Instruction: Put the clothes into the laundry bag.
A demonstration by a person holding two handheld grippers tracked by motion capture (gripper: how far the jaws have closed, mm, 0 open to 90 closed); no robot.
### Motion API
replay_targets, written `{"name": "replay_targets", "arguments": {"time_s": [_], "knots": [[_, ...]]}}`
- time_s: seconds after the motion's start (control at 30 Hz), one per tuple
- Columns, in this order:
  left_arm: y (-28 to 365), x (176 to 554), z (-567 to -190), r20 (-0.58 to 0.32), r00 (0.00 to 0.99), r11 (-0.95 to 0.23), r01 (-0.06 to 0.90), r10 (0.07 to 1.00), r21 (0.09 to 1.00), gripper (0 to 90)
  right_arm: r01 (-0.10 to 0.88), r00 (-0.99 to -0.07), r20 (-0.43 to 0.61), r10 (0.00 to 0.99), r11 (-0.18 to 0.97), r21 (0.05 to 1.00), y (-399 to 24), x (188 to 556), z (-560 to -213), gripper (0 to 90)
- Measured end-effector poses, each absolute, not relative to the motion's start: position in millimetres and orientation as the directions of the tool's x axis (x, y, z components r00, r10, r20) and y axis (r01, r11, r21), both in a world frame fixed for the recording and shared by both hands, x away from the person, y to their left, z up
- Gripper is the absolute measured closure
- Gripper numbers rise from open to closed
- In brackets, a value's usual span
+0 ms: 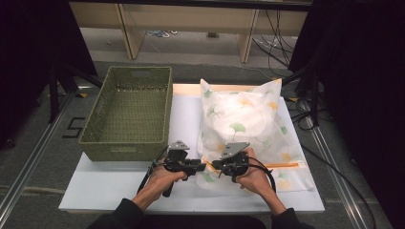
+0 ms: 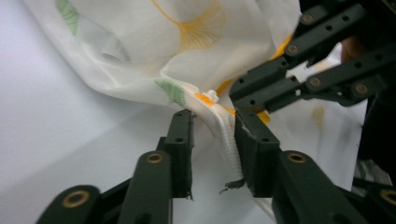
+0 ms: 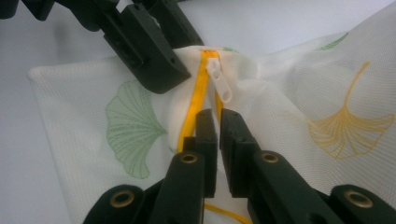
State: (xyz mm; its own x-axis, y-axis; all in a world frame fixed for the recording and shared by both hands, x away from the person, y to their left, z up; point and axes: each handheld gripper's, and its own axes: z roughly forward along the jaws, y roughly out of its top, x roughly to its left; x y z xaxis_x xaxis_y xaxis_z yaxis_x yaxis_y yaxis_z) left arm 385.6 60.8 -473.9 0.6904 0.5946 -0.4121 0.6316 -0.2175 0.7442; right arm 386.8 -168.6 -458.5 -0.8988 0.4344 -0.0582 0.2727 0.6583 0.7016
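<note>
A white mesh bag (image 1: 243, 124) printed with green and yellow ginkgo leaves lies stuffed on the white board, its orange zip (image 3: 196, 100) along the near edge. Both grippers meet at the bag's near left corner. My right gripper (image 3: 218, 126) is shut on the zip edge just below the white zip pull (image 3: 220, 79). My left gripper (image 2: 212, 135) stands open, and the bag's white seam end (image 2: 224, 140) hangs between its jaws, leaning on one pad. In the high view the left gripper (image 1: 203, 167) and right gripper (image 1: 216, 166) point at each other, almost touching.
A green woven basket (image 1: 129, 114) stands to the left of the bag on the white board (image 1: 119, 191). Black cables (image 1: 305, 114) trail at the table's right side. Wooden shelf legs (image 1: 129, 33) stand beyond the table.
</note>
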Motion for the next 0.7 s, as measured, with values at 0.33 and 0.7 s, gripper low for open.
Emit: {"name": "replay_targets", "arguments": {"time_s": [0.33,0.7], "knots": [[63.9,390.6,-478.0,-0.451,0.662,-0.177,0.658,0.599,0.732,72.9,0.269,-0.909,-0.048,0.414,0.671,0.691,-168.2,383.3,-456.9,84.6],[61.9,388.3,-477.3,-0.427,0.691,-0.175,0.62,0.583,0.765,82.5,0.283,-0.904,-0.044,0.425,0.675,0.682,-171.0,383.3,-456.9,81.6]]}}
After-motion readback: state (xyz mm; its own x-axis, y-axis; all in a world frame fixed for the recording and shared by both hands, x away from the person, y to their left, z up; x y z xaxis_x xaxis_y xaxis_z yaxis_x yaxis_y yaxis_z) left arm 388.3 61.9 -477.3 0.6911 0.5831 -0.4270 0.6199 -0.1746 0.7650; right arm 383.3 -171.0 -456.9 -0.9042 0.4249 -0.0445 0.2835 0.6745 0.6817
